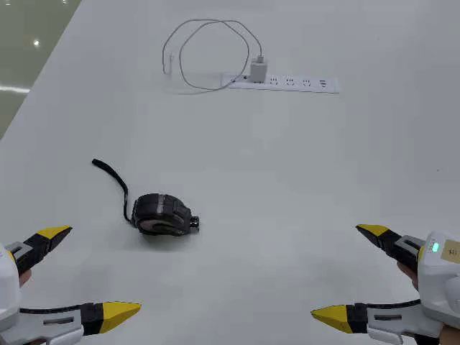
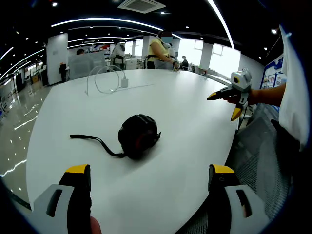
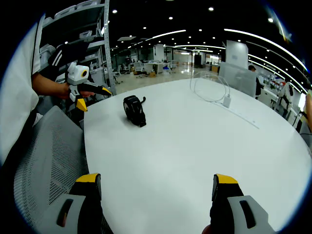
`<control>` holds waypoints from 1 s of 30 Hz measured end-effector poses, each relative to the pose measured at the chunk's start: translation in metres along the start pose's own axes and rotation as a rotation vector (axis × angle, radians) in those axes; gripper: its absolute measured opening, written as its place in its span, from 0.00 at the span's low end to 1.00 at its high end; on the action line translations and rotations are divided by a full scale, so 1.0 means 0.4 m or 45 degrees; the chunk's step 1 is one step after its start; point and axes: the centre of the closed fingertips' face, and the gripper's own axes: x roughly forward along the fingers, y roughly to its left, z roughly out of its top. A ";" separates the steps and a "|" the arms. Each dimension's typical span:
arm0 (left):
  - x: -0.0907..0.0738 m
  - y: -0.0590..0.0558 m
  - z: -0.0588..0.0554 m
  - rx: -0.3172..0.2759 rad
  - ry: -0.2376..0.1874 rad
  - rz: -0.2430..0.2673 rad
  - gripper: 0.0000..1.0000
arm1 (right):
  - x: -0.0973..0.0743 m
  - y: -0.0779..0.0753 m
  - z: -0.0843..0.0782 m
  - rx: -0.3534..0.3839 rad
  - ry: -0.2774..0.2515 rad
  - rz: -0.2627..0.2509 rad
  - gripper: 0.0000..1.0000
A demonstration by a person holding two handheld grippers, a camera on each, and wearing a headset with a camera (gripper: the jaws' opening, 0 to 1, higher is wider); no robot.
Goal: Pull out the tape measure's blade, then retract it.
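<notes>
The black tape measure lies on the white desk, left of centre in the head view, with its blade wound inside the case. Its black wrist strap trails across the desktop toward the far left. The left tongs hover over the desk's near edge, yellow-tipped jaws spread wide and holding nothing; the tape measure sits ahead of them, apart from both tips. The right tongs hover well to the right of the tape measure, jaws likewise wide apart and empty. At the far side of the desk, a white power strip carries a white charger, whose cable loops beside it.
</notes>
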 end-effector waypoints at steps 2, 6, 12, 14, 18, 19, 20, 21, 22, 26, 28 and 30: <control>0.000 -0.001 -0.001 0.001 0.002 -0.003 0.99 | -0.001 0.000 0.002 0.002 -0.001 0.000 0.93; 0.001 -0.002 -0.002 0.001 0.004 -0.005 0.99 | 0.000 0.002 0.001 0.001 0.000 0.002 0.93; 0.003 -0.004 0.000 0.005 0.007 -0.013 0.99 | 0.002 0.003 -0.002 0.001 0.003 0.006 0.93; 0.004 -0.003 0.001 0.010 0.011 -0.014 0.99 | 0.004 0.003 -0.002 0.000 0.004 0.008 0.93; 0.009 0.001 0.006 0.018 0.009 -0.018 0.99 | 0.010 0.005 -0.004 -0.008 0.008 0.017 0.93; 0.011 0.001 0.008 0.021 0.010 -0.024 0.99 | 0.012 0.006 -0.003 -0.012 0.010 0.019 0.93; 0.013 0.001 0.009 0.023 0.011 -0.027 0.99 | 0.014 0.006 -0.002 -0.014 0.012 0.020 0.93; 0.014 0.002 0.010 0.026 0.011 -0.028 0.99 | 0.015 0.006 -0.002 -0.015 0.012 0.020 0.93; 0.016 0.002 0.011 0.031 0.013 -0.031 0.99 | 0.016 0.006 0.000 -0.018 0.010 0.022 0.93; 0.022 0.002 0.014 0.043 0.016 -0.042 0.99 | 0.020 0.003 0.003 -0.027 0.010 0.027 0.92; 0.026 0.001 0.015 0.048 0.017 -0.049 0.99 | 0.023 0.001 0.004 -0.032 0.013 0.029 0.92; 0.029 0.001 0.016 0.052 0.018 -0.053 0.99 | 0.025 0.000 0.006 -0.032 0.010 0.033 0.92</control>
